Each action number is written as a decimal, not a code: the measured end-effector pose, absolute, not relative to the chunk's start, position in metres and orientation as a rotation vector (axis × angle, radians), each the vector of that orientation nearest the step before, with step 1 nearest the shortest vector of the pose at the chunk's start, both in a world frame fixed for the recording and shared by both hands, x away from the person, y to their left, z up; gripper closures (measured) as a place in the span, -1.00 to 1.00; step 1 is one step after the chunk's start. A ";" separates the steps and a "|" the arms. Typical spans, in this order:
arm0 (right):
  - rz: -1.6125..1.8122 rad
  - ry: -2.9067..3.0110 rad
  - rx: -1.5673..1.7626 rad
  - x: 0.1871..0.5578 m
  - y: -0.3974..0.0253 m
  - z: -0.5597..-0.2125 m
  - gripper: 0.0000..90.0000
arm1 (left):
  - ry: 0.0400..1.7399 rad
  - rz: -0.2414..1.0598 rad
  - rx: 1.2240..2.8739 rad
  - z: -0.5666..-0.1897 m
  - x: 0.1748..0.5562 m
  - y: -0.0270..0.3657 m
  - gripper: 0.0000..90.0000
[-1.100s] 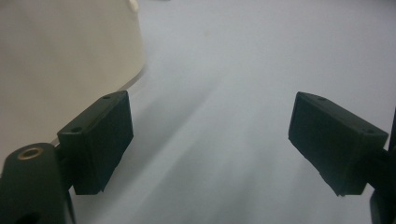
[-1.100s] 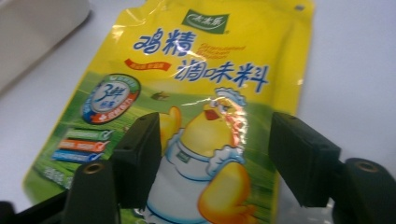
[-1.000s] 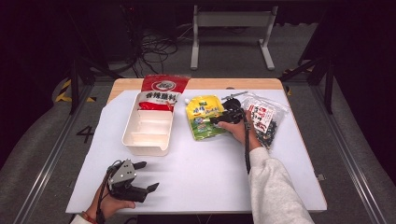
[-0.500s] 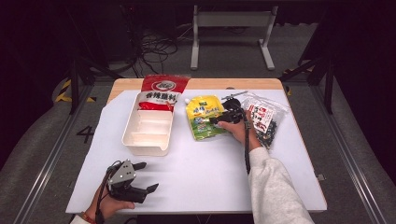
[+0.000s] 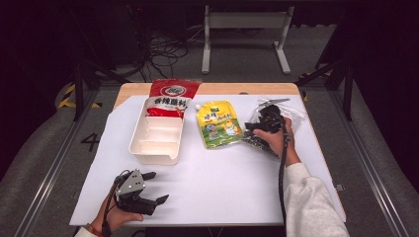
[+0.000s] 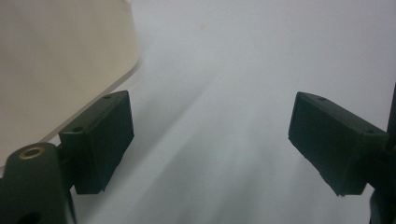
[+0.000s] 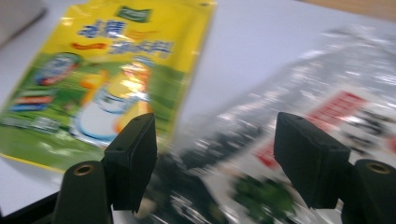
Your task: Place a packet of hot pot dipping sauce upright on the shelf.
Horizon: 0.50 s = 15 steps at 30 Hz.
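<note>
The right gripper (image 7: pixel 215 158), jaws wide, hovers over the clear packet (image 7: pixel 299 140). Risk: slippery film slides or catches the yellow pouch (image 7: pixel 112 79). The left gripper (image 5: pixel 148 190) rests wide, empty.

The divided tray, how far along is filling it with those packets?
Nothing looks done: the divided tray holds no packets. In hand: the open right gripper hovers over the clear packet, beside the yellow pouch. Left, if packing is the aim: both, plus the red bag. The left gripper waits open.

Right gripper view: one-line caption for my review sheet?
Open right gripper poised over a clear packet, beside a yellow pouch.
</note>
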State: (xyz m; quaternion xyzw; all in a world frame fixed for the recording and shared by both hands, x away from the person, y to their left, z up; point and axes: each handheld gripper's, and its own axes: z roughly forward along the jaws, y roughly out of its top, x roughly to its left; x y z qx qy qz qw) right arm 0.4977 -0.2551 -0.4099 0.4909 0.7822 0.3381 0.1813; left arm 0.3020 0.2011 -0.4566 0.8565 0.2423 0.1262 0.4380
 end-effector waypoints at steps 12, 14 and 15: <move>1.016 1.963 1.607 0.463 -0.364 -0.437 -0.64 | 0.609 0.284 2.132 -0.459 0.302 0.198 -0.68; 1.028 1.954 1.639 0.464 -0.367 -0.439 -0.68 | 0.607 0.277 2.127 -0.458 0.303 0.198 -0.68; 1.063 1.961 1.676 0.465 -0.368 -0.441 -0.64 | 0.607 0.274 2.125 -0.458 0.303 0.198 -0.68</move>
